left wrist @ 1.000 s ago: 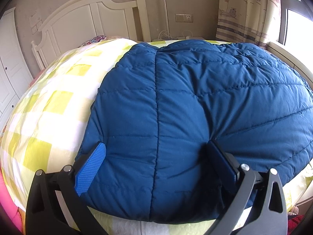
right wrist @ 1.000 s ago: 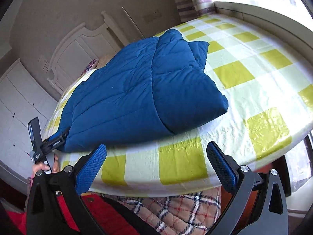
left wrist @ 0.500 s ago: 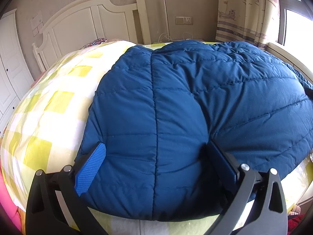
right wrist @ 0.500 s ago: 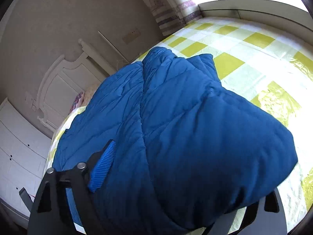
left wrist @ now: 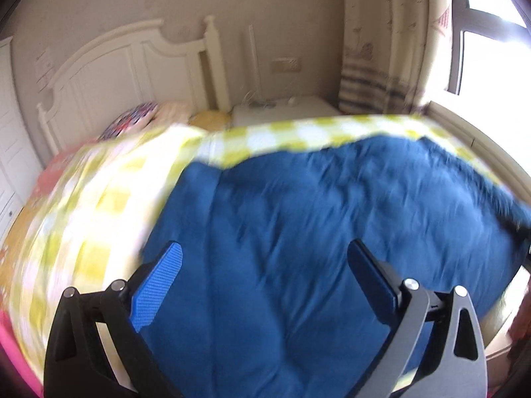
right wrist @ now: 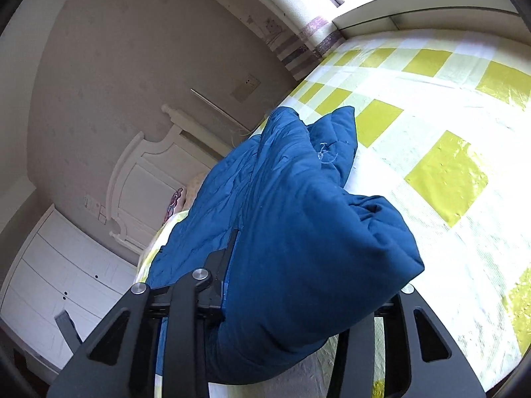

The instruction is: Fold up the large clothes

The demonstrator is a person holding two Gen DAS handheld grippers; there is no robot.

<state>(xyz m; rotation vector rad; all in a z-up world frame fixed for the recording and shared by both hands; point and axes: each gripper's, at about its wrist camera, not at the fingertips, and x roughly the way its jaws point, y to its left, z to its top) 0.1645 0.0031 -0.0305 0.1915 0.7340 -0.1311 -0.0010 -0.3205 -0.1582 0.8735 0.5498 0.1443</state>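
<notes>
A big blue padded jacket (left wrist: 315,215) lies spread on a bed with a yellow-and-white checked cover (left wrist: 83,199). The left wrist view is blurred by motion. My left gripper (left wrist: 265,265) hangs open above the jacket's near edge, with nothing pinched between its blue pads. In the right wrist view the jacket's (right wrist: 298,215) near right corner bulges up, bunched between the fingers of my right gripper (right wrist: 315,265). Those jaws are closing on it. The left finger (right wrist: 229,255) presses into the fabric and the other finger is hidden under the cloth.
A white headboard (left wrist: 132,66) and patterned pillows (left wrist: 132,122) stand at the bed's far end, beside a white nightstand (left wrist: 282,109). A curtain (left wrist: 381,49) and a window ledge run along the right. White cupboards (right wrist: 49,282) line the left wall. Bare checked cover (right wrist: 431,172) lies right of the jacket.
My left gripper has lifted up and back off the jacket, staying open. My right gripper has come in over the jacket's corner and its jaws have narrowed around the fabric.
</notes>
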